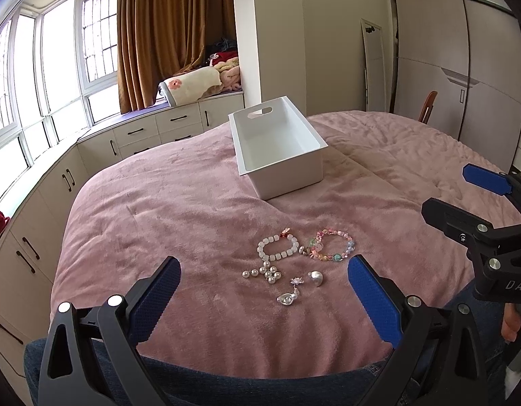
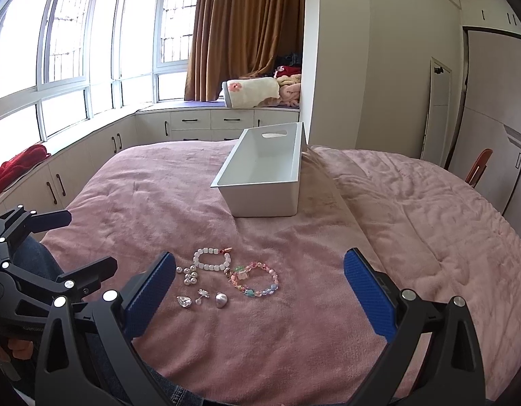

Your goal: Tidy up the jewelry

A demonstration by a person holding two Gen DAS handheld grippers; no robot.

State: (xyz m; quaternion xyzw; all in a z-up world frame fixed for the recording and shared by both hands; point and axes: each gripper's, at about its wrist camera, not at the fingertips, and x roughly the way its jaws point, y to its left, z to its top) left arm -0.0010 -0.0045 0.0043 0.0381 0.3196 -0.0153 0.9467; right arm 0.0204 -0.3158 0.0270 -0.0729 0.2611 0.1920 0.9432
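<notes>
The work surface is a bed covered with a pink plush blanket (image 1: 179,203), rumpled in shallow folds. Behind it, a run of cream low cabinets with dark bar handles (image 1: 138,132) follows a bay of barred windows (image 1: 57,64); a brown pleated curtain (image 1: 172,34) hangs at the far end above folded blankets and clothing (image 1: 199,84) stacked on the window seat. White wardrobe doors (image 1: 456,61) and a brown wooden chair back (image 1: 428,105) stand at the right side. A white rectangular plastic bin with a slot handle (image 1: 287,172) sits on the blanket toward the far side, open side up, with nothing visible inside. The jewelry lies in one cluster on the near part of the blanket, well apart from the bin: a white cube-bead bracelet (image 1: 277,247) just beside a multicoloured glass-bead bracelet (image 1: 331,245), a string of round white pearls (image 1: 264,273) below the white bracelet, and three small silver-and-pearl pieces (image 1: 296,289) nearest the operator. The left gripper (image 1: 264,277) has its blue-padded jaws spread wide, holding nothing; in its view the cluster lies between and just ahead of the fingertips. The right gripper (image 2: 258,270) is likewise spread wide and empty; in its view the cluster sits between the fingers, closer to the left finger.
</notes>
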